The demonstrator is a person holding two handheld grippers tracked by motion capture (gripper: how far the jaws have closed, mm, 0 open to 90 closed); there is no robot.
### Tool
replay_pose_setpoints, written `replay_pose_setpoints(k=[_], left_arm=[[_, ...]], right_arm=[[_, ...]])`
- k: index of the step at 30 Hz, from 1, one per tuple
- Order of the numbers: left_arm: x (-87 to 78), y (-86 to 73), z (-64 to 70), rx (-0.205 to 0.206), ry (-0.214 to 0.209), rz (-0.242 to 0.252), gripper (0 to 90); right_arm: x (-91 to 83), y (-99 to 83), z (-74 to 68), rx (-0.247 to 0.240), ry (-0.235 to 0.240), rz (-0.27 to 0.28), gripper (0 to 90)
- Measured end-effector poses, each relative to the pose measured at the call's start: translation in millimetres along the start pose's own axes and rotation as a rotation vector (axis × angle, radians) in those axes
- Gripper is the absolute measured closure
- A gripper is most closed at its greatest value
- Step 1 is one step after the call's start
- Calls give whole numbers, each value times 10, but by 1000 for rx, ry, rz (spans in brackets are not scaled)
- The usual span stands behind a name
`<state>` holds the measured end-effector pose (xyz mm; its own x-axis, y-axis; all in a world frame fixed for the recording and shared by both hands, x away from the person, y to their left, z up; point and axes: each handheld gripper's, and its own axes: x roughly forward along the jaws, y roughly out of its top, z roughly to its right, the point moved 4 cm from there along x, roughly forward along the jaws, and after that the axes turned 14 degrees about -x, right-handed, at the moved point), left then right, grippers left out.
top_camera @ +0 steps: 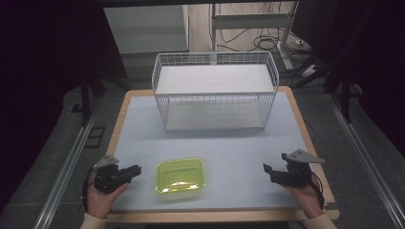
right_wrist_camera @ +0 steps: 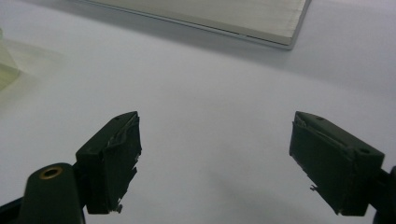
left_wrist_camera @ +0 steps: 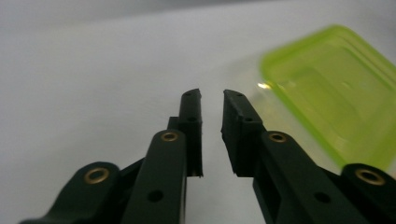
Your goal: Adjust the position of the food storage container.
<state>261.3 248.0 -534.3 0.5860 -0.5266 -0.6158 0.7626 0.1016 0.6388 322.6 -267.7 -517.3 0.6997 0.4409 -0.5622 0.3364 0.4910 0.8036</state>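
Note:
A shallow clear container with a lime-green lid (top_camera: 181, 175) lies on the pale mat near the front edge. My left gripper (top_camera: 137, 169) rests in a hand just left of it, pointing right. In the left gripper view its jaws (left_wrist_camera: 211, 95) stand a narrow gap apart with nothing between them, and the green lid (left_wrist_camera: 327, 88) lies ahead to the right. My right gripper (top_camera: 266, 168) is held at the front right, pointing left, well apart from the container. Its jaws (right_wrist_camera: 215, 116) are wide open over bare mat.
A white wire basket (top_camera: 215, 105) with an upper shelf stands at the back middle of the table; its base (right_wrist_camera: 224, 14) appears far off in the right gripper view. The wooden table edge (top_camera: 305, 138) frames the mat. Dark floor, rails and cables surround the table.

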Motion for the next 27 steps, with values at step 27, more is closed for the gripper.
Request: replay_pose_setpoints(k=[27], left_arm=[[303,-232,264,82,-61,-180,900]], right_arm=[[51,-47,-3,-2,-9,-41,170]])
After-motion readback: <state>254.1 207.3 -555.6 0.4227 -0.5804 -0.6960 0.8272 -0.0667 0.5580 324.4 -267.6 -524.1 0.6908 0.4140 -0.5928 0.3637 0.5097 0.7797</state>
